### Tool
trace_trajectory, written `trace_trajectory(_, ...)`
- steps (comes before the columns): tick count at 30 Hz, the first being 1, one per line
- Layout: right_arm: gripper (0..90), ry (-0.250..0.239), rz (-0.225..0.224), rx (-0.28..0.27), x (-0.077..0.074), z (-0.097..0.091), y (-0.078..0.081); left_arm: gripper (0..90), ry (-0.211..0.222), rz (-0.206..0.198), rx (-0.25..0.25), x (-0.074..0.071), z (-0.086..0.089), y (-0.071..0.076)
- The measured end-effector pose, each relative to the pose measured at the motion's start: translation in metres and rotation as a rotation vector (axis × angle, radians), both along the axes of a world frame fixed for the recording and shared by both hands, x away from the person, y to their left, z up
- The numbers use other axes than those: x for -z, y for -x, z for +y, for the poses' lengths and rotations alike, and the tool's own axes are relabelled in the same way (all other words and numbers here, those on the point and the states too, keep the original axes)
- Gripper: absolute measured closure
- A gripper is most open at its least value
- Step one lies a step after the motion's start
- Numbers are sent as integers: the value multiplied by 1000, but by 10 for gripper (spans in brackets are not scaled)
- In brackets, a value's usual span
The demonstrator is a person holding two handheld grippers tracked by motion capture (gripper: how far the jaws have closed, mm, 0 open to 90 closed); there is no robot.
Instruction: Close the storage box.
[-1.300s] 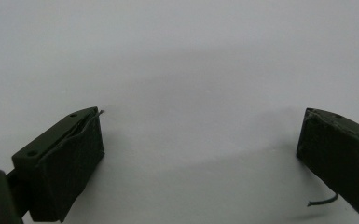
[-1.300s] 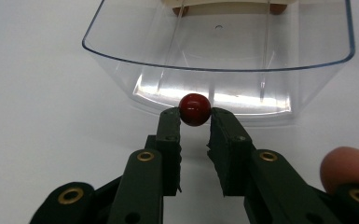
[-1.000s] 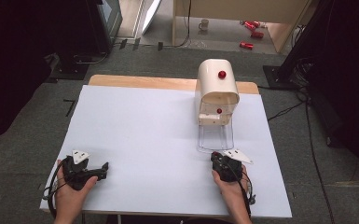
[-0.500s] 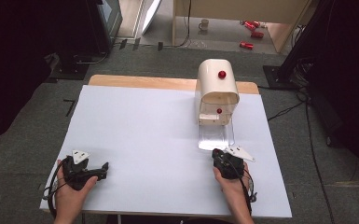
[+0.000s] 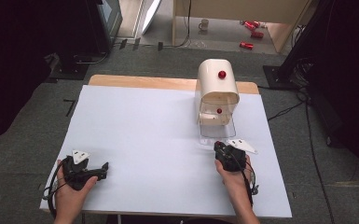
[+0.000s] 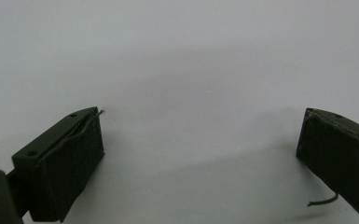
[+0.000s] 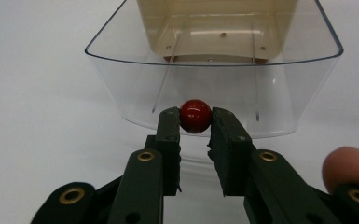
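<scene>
Now the right gripper (image 5: pixel 220 148) sits closer to the cream dispenser (image 5: pixel 217 91) than it did a second ago; over that second the right hand (image 5: pixel 235 179) crept forward along the table's right side until the tips reached the clear tray (image 5: pixel 217 135) at the dispenser's foot. The left gripper (image 5: pixel 103 166) has not shifted: same spot near the front-left corner of the table (image 5: pixel 149 126).

Right gripper view: both jaws are closed on a small red ball (image 7: pixel 196 115), one pad on each flank, the ball just outside the tray's (image 7: pixel 214 70) curved front wall. Judgement: the grasp is made, so the pick is done and carrying the ball off is what remains.

Pose: right forearm enters from the front edge, the gripper level and pointing at the dispenser. The left hand (image 5: pixel 70 189) rests on the table, its gripper pointing toward the table's middle, jaws spread wide over bare white surface, holding nothing.

Two more red balls on the dispenser: one on the dome (image 5: pixel 222 74), one in its mouth (image 5: pixel 219 111).
</scene>
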State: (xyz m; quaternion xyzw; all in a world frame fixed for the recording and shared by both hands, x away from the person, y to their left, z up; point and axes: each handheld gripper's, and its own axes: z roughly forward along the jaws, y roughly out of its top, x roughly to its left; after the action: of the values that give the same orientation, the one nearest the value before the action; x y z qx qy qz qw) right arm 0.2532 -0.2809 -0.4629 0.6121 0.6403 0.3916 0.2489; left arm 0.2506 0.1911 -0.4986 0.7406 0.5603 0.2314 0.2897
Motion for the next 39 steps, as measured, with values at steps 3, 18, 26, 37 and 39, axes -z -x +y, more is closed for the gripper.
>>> trace_trajectory(3,751,-1,1,0,-1,0,-5,4,1,0,0,0,0,0)
trace_trajectory(18,750,8,12,7,0,2,-26,4,0,0,0,0,0,0)
trace_trajectory(26,750,11,16,20,2,4,-38,4,0,0,0,0,0,0)
trace_trajectory(37,750,10,21,37,3,4,-53,4,0,0,0,0,0,0)
trace_trajectory(39,751,11,20,37,4,3,-55,4,0,0,0,0,0,0)
